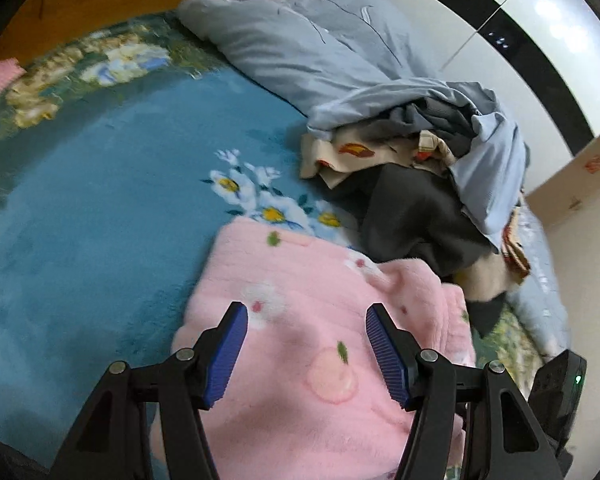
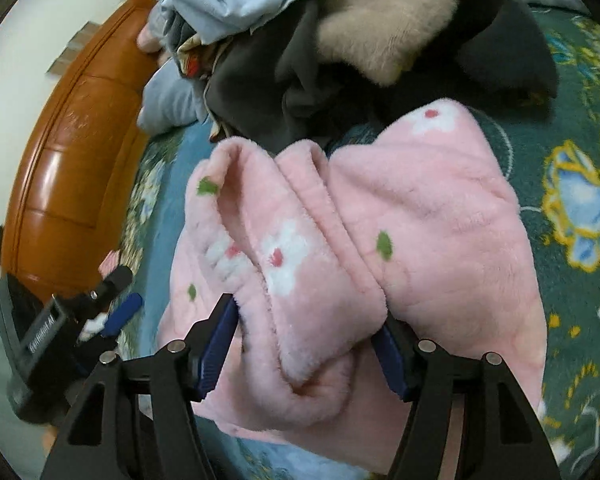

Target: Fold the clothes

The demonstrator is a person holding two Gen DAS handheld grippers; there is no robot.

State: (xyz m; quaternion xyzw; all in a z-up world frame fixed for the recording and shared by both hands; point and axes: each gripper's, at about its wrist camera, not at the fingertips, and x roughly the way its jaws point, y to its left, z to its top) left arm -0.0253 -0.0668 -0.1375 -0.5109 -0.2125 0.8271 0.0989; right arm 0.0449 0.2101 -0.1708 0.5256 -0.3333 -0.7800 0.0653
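A pink fleece garment (image 1: 300, 304) with white flowers and peach prints lies partly folded on the blue floral bed cover (image 1: 100, 200). My left gripper (image 1: 306, 316) is open just above it, holding nothing. In the right wrist view the same pink garment (image 2: 420, 208) is bunched into thick folds. My right gripper (image 2: 308, 320) has its jaws wide, with a fold of the pink fleece lying between the blue pads (image 2: 220, 340); whether it grips is unclear. The left gripper also shows at the left edge of the right wrist view (image 2: 116, 312).
A pile of unfolded clothes (image 1: 420, 184), dark grey, beige and light blue, lies beyond the pink garment. A grey-blue duvet (image 1: 300, 48) lies at the back. A brown leather headboard (image 2: 72, 160) stands at the bed's end. A white wall and cabinet (image 1: 540, 40) lie at the right.
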